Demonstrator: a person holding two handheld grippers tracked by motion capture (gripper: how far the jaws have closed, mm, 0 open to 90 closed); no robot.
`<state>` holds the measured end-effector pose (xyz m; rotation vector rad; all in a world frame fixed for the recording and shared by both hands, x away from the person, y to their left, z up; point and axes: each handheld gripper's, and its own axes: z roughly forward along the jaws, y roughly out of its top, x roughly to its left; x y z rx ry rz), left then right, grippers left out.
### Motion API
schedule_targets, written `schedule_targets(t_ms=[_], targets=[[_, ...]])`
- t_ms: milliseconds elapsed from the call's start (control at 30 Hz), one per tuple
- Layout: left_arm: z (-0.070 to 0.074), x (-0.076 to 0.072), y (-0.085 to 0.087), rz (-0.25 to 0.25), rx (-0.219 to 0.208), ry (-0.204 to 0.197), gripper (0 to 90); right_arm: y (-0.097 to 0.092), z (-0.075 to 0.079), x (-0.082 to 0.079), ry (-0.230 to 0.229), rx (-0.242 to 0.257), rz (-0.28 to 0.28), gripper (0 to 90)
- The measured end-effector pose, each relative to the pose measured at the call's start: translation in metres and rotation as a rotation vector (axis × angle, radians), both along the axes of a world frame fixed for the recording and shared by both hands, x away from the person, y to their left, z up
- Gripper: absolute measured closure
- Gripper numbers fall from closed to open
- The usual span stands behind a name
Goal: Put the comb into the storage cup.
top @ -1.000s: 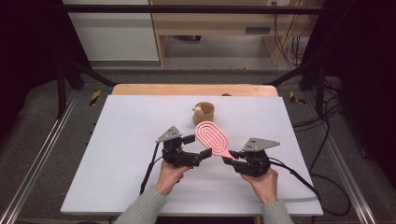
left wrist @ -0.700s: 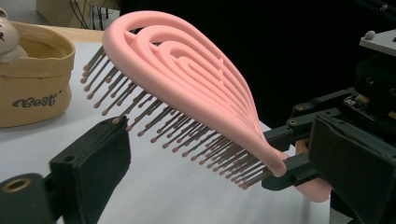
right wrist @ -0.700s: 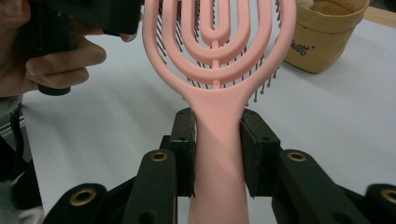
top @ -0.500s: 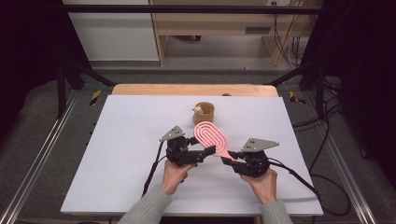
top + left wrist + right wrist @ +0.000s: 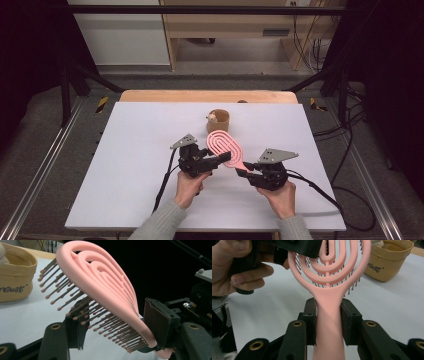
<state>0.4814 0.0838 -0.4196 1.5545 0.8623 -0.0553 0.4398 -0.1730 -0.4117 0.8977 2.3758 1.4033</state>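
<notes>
Your white bench carries little: a tan fabric pouch stands toward the far edge, about midway along it, with something small and pale at its rim. Between it and the near edge, you hold the pink plastic hairbrush with a looped open-work head up off the surface, head toward the pouch and handle toward you.

Your right gripper has its pads pressed flat on either side of the pink handle, a firm hold on a fairly narrow opening. Your left gripper has just been closing around the brush head: one jaw sits on the bristle side, the other against the smooth outer rim. In the left gripper view a sliver of gap seems to remain on the bristle side, so I judge the second hold not quite made.

So the lift is done, the handover is partly done; left to do, by my reading, are seating the left pads and freeing the handle.
</notes>
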Motion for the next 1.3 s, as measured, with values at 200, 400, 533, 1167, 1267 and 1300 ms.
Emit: schedule_targets(t_ms=[200, 400, 533, 1167, 1267, 1300], targets=[[0.001, -0.001, 0.000, 0.010, -0.022, 0.004, 42.6, 0.000, 0.000, 0.000, -0.004, 0.000, -0.001, 69.7], [0.001, -0.003, 0.000, 0.006, -0.034, 0.005, 48.9, 0.002, -0.002, 0.000, -0.010, -0.009, -0.004, 70.0], [0.002, -0.005, -0.001, 0.001, -0.045, -0.008, 53.2, 0.003, -0.003, 0.000, -0.007, -0.011, -0.005, 70.3], [0.006, -0.012, -0.003, -0.035, -0.082, -0.063, 63.1, 0.004, -0.004, 0.001, 0.004, 0.010, 0.013, 71.7], [0.007, -0.014, -0.003, -0.035, -0.084, -0.078, 63.2, 0.004, -0.005, 0.001, 0.003, 0.015, 0.017, 71.4], [0.007, -0.014, -0.003, -0.034, -0.084, -0.081, 63.2, 0.004, -0.004, 0.001, 0.002, 0.018, 0.019, 71.3]])
